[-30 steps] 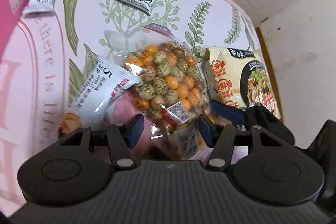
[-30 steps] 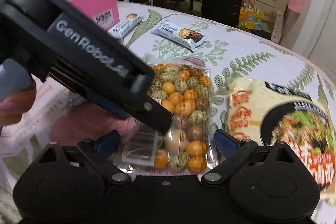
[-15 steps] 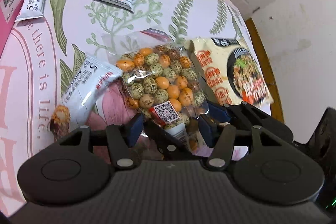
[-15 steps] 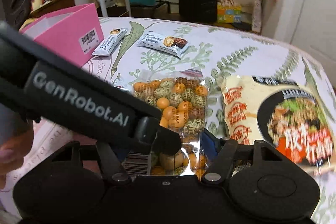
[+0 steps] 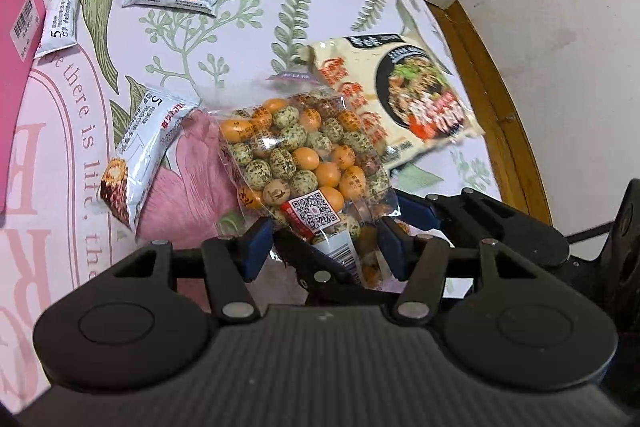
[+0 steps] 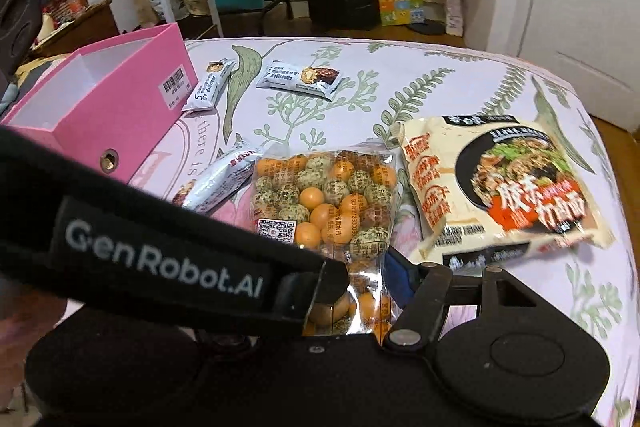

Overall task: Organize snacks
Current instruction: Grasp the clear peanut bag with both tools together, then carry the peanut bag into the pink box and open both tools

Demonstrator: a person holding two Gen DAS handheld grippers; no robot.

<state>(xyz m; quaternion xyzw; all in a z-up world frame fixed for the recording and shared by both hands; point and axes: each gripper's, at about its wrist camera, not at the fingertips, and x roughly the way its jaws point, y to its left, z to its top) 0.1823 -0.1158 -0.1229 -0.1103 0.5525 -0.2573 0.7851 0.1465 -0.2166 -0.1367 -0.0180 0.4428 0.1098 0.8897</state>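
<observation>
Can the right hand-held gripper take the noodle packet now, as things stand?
Probably not yet. The right hand-held gripper seems closed on the bag of coated nuts, so it is occupied. The noodle packet itself lies uncovered just beside the bag.

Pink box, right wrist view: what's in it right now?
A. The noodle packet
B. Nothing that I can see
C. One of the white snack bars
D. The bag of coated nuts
B. The pink box stands open and the part of its inside that shows is bare; the noodle packet, the three snack bars and the bag of coated nuts are all outside it, over the tablecloth.
</observation>
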